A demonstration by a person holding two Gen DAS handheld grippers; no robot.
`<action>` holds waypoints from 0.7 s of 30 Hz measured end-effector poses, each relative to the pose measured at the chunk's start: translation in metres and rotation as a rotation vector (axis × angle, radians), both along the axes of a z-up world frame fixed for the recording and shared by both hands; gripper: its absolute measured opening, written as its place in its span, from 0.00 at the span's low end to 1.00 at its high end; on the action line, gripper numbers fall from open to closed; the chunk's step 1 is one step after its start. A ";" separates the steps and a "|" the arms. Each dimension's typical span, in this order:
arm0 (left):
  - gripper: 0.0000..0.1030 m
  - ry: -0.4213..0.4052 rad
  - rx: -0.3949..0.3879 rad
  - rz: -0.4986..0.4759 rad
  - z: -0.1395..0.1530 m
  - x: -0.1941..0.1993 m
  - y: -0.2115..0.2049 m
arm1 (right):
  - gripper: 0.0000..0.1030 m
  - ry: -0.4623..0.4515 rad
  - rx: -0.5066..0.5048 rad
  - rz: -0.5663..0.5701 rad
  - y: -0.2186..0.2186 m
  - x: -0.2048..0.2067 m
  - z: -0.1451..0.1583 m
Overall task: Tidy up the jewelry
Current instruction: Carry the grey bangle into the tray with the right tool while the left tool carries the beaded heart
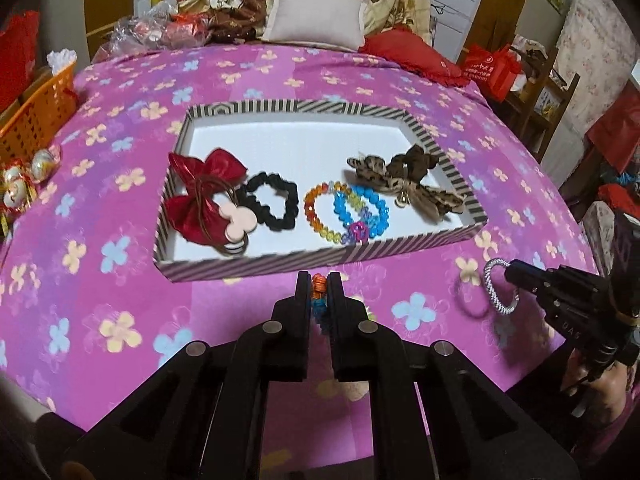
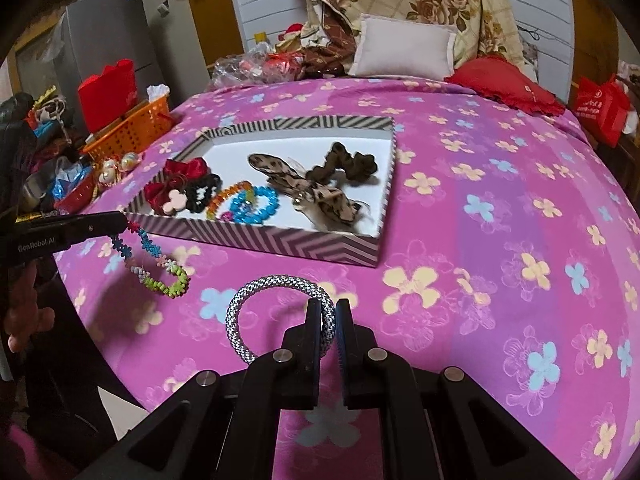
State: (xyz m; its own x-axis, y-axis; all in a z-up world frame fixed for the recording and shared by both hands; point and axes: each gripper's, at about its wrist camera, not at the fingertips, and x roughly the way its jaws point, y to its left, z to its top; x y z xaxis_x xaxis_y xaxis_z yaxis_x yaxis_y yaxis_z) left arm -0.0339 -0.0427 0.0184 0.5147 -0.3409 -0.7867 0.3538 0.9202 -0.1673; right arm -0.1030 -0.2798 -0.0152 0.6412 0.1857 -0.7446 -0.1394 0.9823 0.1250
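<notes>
Silver ring (image 2: 280, 312) pinched between right fingers (image 2: 316, 320); beaded bracelet (image 2: 160, 268) between left fingers (image 1: 304, 292).

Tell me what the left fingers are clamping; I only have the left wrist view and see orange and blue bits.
Observer: The left gripper holds a multicoloured flower-bead bracelet by one end.
Operator: Report whether it is clear of the bedspread.
Observer: It dangles; the green end hangs close above the bedspread, contact unclear.
Operator: Confirm the right grip.
Observer: The right gripper is shut on the silver woven ring, pinching its right side.
</notes>
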 end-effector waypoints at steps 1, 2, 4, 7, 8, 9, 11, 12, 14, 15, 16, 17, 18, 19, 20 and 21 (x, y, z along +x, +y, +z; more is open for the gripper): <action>0.06 -0.007 0.002 0.002 0.003 0.000 0.001 | 0.06 -0.003 0.004 0.003 0.002 0.000 0.001; 0.06 -0.016 0.004 0.004 0.006 0.000 0.002 | 0.06 -0.005 0.006 0.005 0.003 0.001 0.002; 0.06 -0.030 0.008 0.007 0.011 -0.001 0.004 | 0.06 -0.009 0.010 0.010 0.005 0.002 0.004; 0.06 -0.043 0.008 0.012 0.017 -0.001 0.006 | 0.06 -0.015 0.012 0.017 0.009 0.003 0.007; 0.06 -0.047 0.007 0.016 0.019 -0.001 0.007 | 0.06 -0.016 0.013 0.019 0.010 0.003 0.008; 0.06 -0.049 0.007 0.018 0.019 -0.001 0.008 | 0.06 -0.018 0.014 0.021 0.011 0.004 0.009; 0.06 -0.056 0.009 0.024 0.022 -0.001 0.010 | 0.06 -0.022 0.014 0.028 0.014 0.004 0.012; 0.06 -0.059 0.011 0.026 0.023 0.000 0.011 | 0.06 -0.024 0.013 0.030 0.015 0.005 0.013; 0.06 -0.065 0.014 0.030 0.025 0.000 0.012 | 0.06 -0.026 0.016 0.035 0.017 0.005 0.014; 0.06 -0.066 0.016 0.031 0.026 0.000 0.012 | 0.06 -0.028 0.016 0.038 0.019 0.006 0.015; 0.06 -0.069 0.018 0.035 0.027 0.000 0.012 | 0.06 -0.030 0.016 0.041 0.020 0.007 0.016; 0.06 -0.071 0.018 0.037 0.029 0.001 0.013 | 0.06 -0.033 0.016 0.044 0.021 0.008 0.018; 0.06 -0.073 0.018 0.038 0.030 0.001 0.013 | 0.06 -0.035 0.017 0.048 0.023 0.009 0.019; 0.06 -0.079 0.018 0.041 0.032 0.001 0.014 | 0.06 -0.038 0.019 0.051 0.024 0.009 0.020; 0.06 -0.083 0.018 0.042 0.034 0.001 0.014 | 0.06 -0.041 0.019 0.055 0.026 0.010 0.022; 0.06 -0.086 0.017 0.043 0.035 0.001 0.014 | 0.06 -0.044 0.019 0.059 0.028 0.011 0.024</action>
State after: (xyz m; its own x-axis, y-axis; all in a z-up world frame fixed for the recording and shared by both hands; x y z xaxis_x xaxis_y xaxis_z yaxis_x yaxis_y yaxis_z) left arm -0.0331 -0.0285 0.0534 0.5943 -0.3041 -0.7446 0.3265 0.9373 -0.1221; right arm -0.0916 -0.2522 0.0089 0.6607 0.2384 -0.7118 -0.2031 0.9696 0.1362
